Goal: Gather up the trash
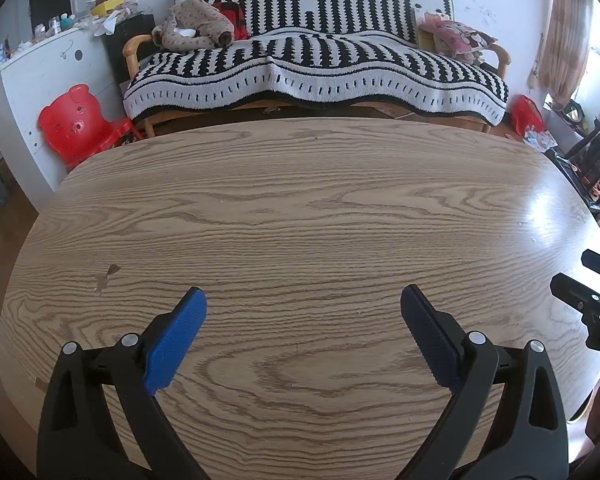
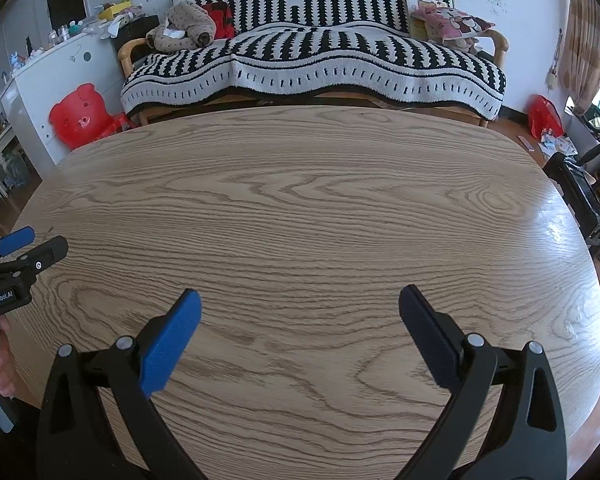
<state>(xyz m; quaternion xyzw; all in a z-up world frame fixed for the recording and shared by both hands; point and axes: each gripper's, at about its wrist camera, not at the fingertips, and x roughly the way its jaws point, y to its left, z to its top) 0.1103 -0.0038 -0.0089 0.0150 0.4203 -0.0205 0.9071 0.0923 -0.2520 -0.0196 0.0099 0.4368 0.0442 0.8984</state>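
Observation:
My left gripper (image 1: 303, 300) is open and empty, held low over the wooden table (image 1: 300, 208). My right gripper (image 2: 300, 300) is open and empty too, over the same table (image 2: 300, 200). Each gripper shows at the edge of the other's view: the right one at the far right in the left wrist view (image 1: 580, 284), the left one at the far left in the right wrist view (image 2: 24, 248). No trash lies on the table in either view. A small dark stain (image 1: 106, 276) marks the wood left of my left gripper.
A sofa with a black-and-white striped throw (image 1: 316, 68) stands behind the table. A red bear-shaped stool (image 1: 78, 124) sits at the back left by a white cabinet (image 1: 40, 76). A red bag with scattered papers (image 2: 546, 120) lies on the floor at the right, near dark chairs (image 2: 584, 192).

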